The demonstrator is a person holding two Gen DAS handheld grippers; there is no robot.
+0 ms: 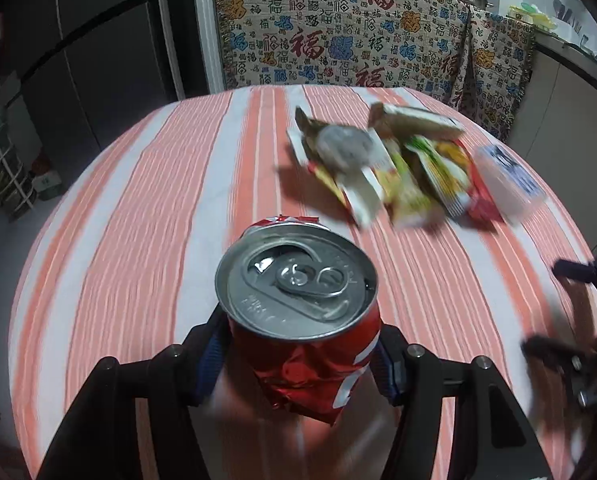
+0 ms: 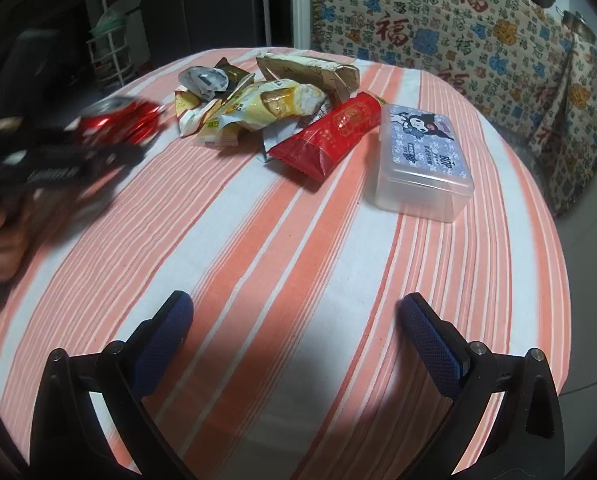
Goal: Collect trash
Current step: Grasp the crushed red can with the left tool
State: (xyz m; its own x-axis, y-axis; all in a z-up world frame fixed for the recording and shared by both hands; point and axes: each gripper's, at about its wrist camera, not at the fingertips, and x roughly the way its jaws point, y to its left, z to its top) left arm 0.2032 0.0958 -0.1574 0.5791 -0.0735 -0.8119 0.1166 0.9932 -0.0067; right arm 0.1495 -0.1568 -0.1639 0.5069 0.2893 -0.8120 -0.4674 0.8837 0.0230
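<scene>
Striped cloth covers the tabletop (image 2: 282,240), with a patterned throw behind it. My left tool (image 1: 304,350) has its blue pads pressed on the sides of a crushed red can (image 1: 302,328) (top up, tab showing). My right tool (image 2: 294,340) hangs with its pads spread wide and nothing between them, well short of the wrappers (image 2: 258,108) and the clear box (image 2: 424,160).

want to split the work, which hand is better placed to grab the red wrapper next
Right. The right gripper stands wide open and empty over the striped tablecloth, facing the red wrapper. The left gripper already has the crushed red can between its pads.
</scene>
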